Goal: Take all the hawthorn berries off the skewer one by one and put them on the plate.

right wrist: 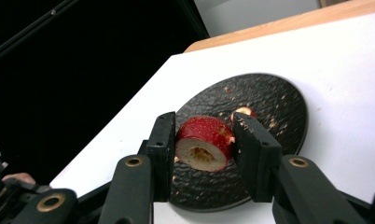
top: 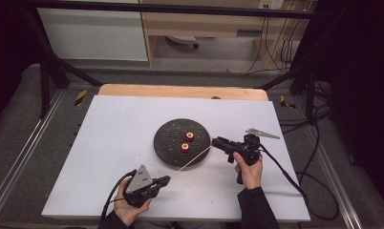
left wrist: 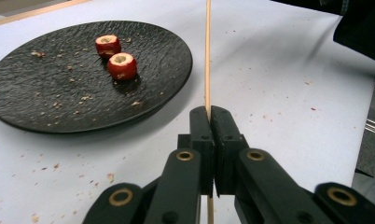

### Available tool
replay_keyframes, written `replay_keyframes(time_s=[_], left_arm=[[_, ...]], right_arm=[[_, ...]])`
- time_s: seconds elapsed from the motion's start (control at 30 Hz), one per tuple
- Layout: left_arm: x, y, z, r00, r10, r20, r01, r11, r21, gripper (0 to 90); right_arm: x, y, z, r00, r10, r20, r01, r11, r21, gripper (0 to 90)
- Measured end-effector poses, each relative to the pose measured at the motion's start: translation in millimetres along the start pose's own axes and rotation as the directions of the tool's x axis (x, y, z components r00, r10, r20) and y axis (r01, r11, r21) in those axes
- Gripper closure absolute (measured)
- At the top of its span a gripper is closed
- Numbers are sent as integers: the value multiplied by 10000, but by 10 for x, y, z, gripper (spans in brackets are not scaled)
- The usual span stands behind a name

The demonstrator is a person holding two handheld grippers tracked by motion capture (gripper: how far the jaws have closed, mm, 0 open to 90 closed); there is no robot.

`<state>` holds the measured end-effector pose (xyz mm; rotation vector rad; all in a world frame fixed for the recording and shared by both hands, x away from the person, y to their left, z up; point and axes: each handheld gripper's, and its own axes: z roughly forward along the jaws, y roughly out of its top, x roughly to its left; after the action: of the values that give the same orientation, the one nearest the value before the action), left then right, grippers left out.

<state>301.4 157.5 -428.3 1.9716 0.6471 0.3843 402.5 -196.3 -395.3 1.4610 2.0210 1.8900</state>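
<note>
A: Status check first. Our left tool [left wrist: 209, 116] is clamped on a thin wooden skewer [left wrist: 207, 56], which runs forward from the closed jaws and passes just beside the black plate [left wrist: 22, 100]. Our right tool [right wrist: 205, 140] is gripping a red fruit slice [right wrist: 204, 142] by its sides, with the cut face and hollow core turned toward the camera.

B: Location of the remaining pieces?

A: Two more slices [top: 187, 141] sit near the middle of the plate, which rests on the white tabletop [top: 109, 143]. In the high view, the skewer tip [top: 207, 149] lies close to the right tool [top: 221, 141].

B: Failure points from here?

A: We judge three. If the skewer tip misses the core, it may glance off the skin and push the slice out of the grip. If the right tool squeezes harder, the soft slice may crush or split. The skewer is held at one end, so it may flex or pivot under load and wander off line. We recommend a slow, straight approach.
</note>
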Motion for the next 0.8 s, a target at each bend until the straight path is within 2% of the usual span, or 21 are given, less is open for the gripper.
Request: replay_keyframes(time_s=[0.1, 0.4, 0.6, 0.67, 0.8], left_arm=[[35, -26, -63, 9999, 4, -135, -4, 10000, 5, 882], [244, -95, -262, 9961, -645, -598, 627, 9975, -316, 882], [405, -126, -352, 9883, -1073, -1079, 1032, 9937, -434, 882], [439, -136, -363, 9861, -1201, -1146, 1156, 9923, -446, 882], [466, -148, -359, 9847, -1200, -1261, 1161, 9925, -383, 882]], right_arm=[[-1, 95, -13, 9998, -105, 167, 107, 9999, -78, 620], [95, 405, 38, 9955, -718, 623, 716, 9974, 48, 619], [179, 446, 265, 9884, -1255, 851, 1202, 9906, 648, 619], [177, 428, 359, 9875, -1298, 889, 1225, 9890, 833, 619], [145, 360, 545, 9867, -1305, 971, 1183, 9854, 1224, 619]])
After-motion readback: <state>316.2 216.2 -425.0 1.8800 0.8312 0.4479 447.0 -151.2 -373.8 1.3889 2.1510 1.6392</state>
